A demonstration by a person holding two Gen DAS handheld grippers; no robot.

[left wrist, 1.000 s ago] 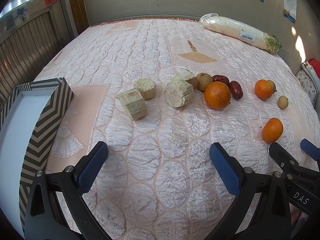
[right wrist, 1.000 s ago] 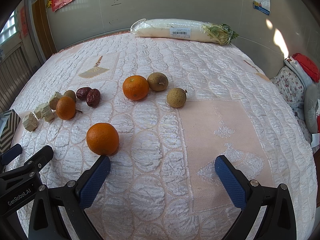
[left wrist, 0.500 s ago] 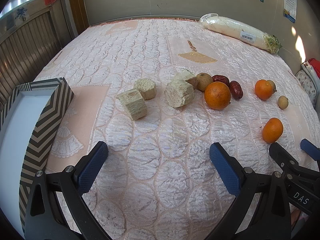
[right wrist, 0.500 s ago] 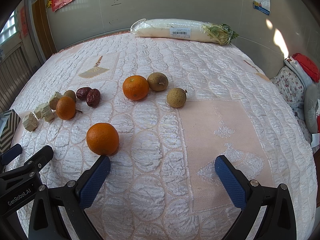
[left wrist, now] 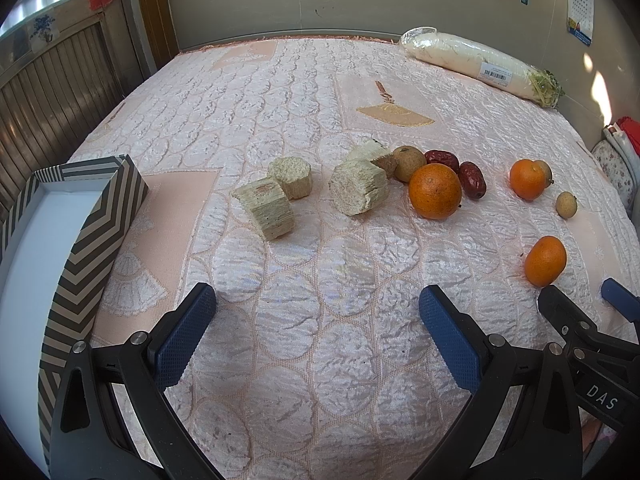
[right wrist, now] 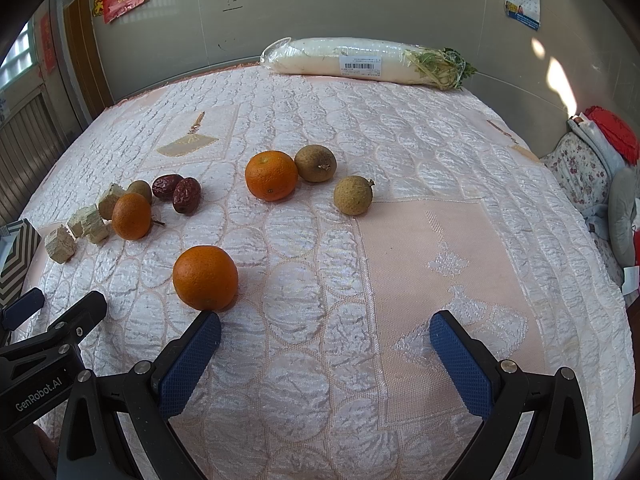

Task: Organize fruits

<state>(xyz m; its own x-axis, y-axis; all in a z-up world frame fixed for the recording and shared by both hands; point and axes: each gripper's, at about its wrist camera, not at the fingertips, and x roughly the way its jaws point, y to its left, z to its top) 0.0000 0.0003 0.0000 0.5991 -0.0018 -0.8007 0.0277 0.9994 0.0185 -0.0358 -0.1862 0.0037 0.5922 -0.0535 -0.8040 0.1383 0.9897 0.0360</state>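
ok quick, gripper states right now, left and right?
Left gripper: open, holding nothing.
Right gripper: open, holding nothing; an orange sits just ahead of its left finger.

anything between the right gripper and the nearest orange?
No. In the right wrist view only bare quilted cloth separates the open right gripper from the nearest orange, just off its left fingertip.

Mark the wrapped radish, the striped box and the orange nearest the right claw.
Wrapped radish (right wrist: 360, 60), right wrist view, on its white middle.
Striped box (left wrist: 96, 240), left wrist view, on its outer wall.
Nearest orange (right wrist: 205, 277), right wrist view, on its centre.
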